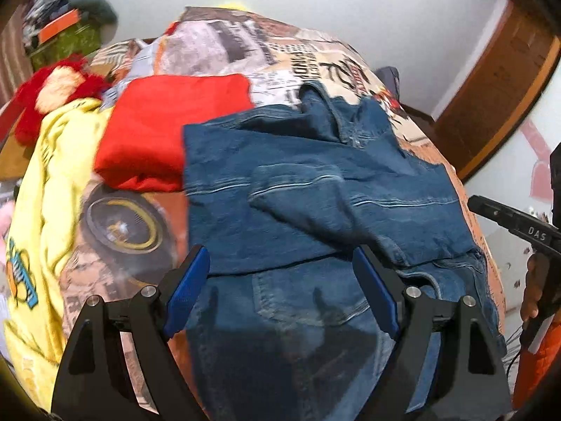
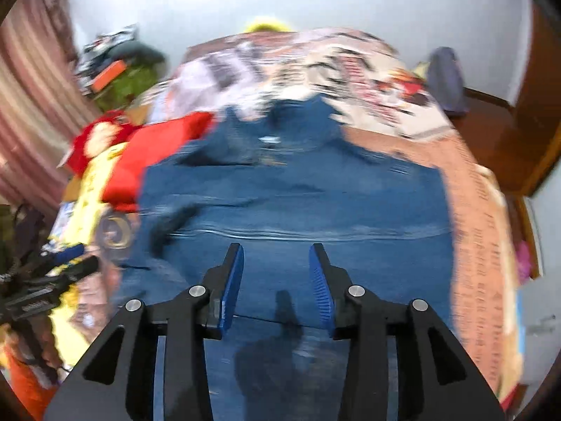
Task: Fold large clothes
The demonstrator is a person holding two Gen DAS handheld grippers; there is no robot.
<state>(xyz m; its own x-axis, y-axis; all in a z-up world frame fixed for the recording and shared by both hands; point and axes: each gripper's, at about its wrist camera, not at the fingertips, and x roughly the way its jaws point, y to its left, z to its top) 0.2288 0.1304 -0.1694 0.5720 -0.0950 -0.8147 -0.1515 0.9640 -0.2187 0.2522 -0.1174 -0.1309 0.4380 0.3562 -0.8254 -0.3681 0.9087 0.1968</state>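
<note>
A pair of blue jeans (image 1: 315, 189) lies folded over on the printed bedspread (image 1: 280, 49), with a folded layer resting across the lower part. My left gripper (image 1: 280, 263) is open and empty, hovering above the jeans' near part. My right gripper (image 2: 277, 256) is open and empty above the jeans (image 2: 298, 196) in the blurred right wrist view. The right gripper's black body (image 1: 515, 221) shows at the right edge of the left wrist view. The left gripper (image 2: 52, 280) shows at the left edge of the right wrist view.
A folded red garment (image 1: 168, 126) lies left of the jeans. A yellow garment (image 1: 52, 193) hangs over the bed's left side beside a red plush toy (image 1: 52, 91). A cluttered pile (image 1: 66, 17) stands at the far left. A wooden door frame (image 1: 501, 80) stands at right.
</note>
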